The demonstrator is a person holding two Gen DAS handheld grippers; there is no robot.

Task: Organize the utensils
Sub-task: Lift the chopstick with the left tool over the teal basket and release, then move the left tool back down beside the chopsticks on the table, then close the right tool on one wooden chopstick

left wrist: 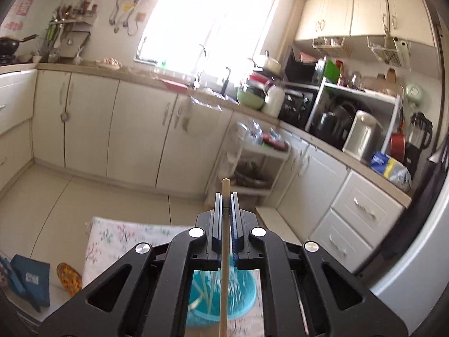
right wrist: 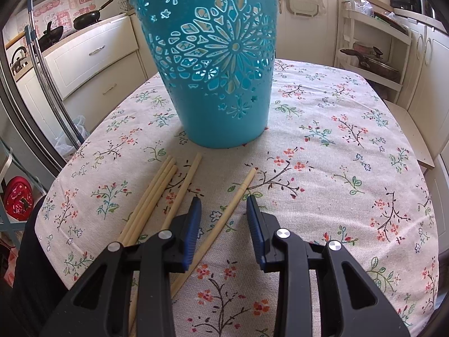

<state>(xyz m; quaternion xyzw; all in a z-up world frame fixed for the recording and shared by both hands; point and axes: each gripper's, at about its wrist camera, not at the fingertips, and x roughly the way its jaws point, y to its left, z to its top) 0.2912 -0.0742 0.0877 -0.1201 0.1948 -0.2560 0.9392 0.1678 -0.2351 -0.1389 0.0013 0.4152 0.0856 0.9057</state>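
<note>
Two grippers show; the left gripper [left wrist: 226,200] is clamped on one wooden chopstick [left wrist: 224,252], its tip poking up past the jaws, above the teal basket [left wrist: 241,289] that already holds a few sticks; the right gripper [right wrist: 224,205] has its jaws apart, gripping nothing, hovering low over a loose chopstick [right wrist: 224,219] on the floral tablecloth [right wrist: 336,168] near the table's front edge; four more chopsticks [right wrist: 157,196] lie beside it toward the left edge, the basket standing behind them mid-table.

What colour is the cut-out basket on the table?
Teal basket, clearest in the right wrist view.
</note>
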